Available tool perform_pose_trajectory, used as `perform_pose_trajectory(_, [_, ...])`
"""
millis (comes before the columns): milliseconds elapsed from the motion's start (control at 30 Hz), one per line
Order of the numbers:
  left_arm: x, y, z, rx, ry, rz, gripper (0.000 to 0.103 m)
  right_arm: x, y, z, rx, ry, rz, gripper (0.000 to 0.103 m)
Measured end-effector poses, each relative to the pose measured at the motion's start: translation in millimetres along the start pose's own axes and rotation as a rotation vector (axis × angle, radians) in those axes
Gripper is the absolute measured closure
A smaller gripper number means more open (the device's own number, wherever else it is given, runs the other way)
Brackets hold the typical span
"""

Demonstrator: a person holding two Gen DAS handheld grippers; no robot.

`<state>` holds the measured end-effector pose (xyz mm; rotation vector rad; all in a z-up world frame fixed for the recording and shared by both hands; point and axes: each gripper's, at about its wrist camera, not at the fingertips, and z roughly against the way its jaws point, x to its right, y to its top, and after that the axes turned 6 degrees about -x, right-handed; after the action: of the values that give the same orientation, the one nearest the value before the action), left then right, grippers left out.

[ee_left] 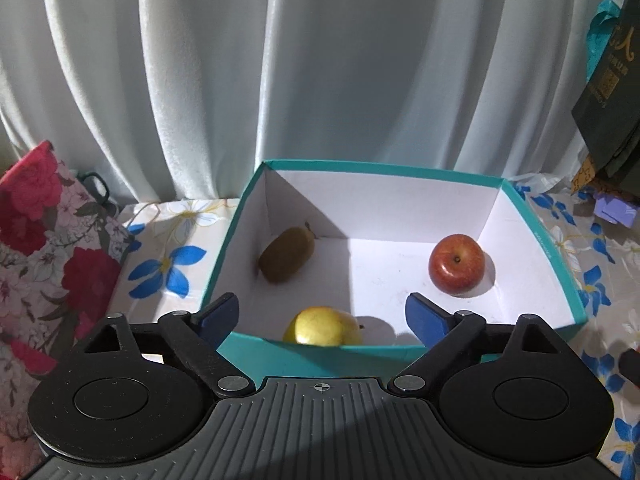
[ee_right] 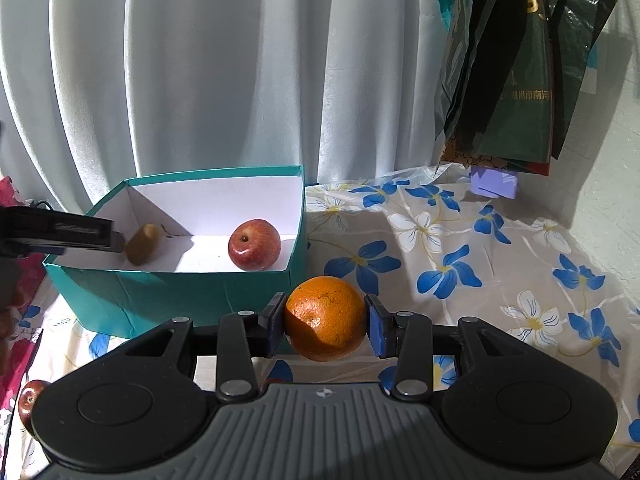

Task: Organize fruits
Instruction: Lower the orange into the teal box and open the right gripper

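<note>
3 fruits lie in the teal box (ee_left: 560, 264) — kiwi (ee_left: 286, 255), red apple (ee_left: 456, 263), yellow apple (ee_left: 322, 326). Over its near wall the left gripper (ee_left: 322, 314) gapes empty; beside the box, the right gripper (ee_right: 325, 322) clamps an orange (ee_right: 325, 318).

Both wrist views angled down, close (shared teal box (ee_left: 556, 256))

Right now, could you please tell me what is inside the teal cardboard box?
The teal cardboard box holds a brown kiwi, a red apple and a yellow-green apple. The box's near wall covers the yellow-green apple's lower part.
</note>
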<state>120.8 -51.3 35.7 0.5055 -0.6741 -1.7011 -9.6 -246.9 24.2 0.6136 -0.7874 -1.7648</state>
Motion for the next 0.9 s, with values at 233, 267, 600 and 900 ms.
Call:
perform_pose_trajectory(233, [-5, -26, 26, -0.034, -0.01, 0.019, 0.007, -4, 10, -6, 0.012, 0.008, 0.016, 0.063])
perform_pose_trajectory(267, [-7, -29, 28, -0.039, -0.011, 0.022, 0.007, -6, 12, -7, 0.014, 0.011, 0.02, 0.063])
perform_pose_trajectory(600, [-25, -44, 36, -0.054, 0.017, 0.066, 0.006, -32, 26, -27, 0.025, 0.074, 0.079, 0.063])
perform_pose_trajectory(900, [-38, -50, 36, -0.067, 0.037, 0.093, 0.006, -54, 33, -57, 0.033, 0.102, 0.132, 0.063])
